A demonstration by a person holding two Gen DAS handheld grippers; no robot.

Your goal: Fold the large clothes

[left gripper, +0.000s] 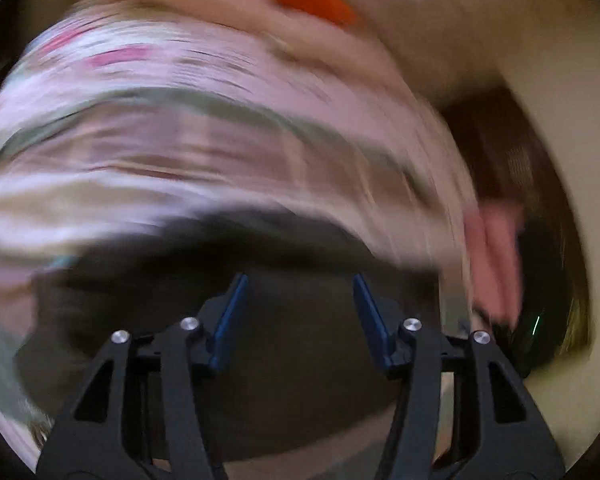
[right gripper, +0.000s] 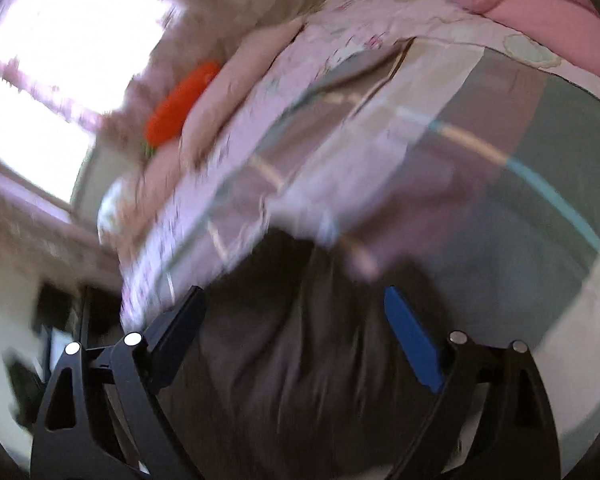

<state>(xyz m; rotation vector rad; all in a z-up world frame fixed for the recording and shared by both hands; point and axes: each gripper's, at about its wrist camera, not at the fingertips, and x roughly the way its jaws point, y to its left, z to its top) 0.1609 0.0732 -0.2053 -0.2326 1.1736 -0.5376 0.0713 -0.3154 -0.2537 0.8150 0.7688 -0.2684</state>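
Dark garment (right gripper: 284, 360) lies bunched on bedspread (right gripper: 440, 128); folding unfinished. Left gripper (left gripper: 298, 280) and right gripper (right gripper: 294, 292) are held released, nothing grasped.

We see a patterned bedsheet (right gripper: 380, 92) in pale pink with grey and beige blocks and a teal stripe. An orange toy (right gripper: 184, 104) lies at its far edge. A pink quilt (right gripper: 540, 4) is bunched on the sheet near the top right. A bright window (right gripper: 60, 60) glows beyond the bed.
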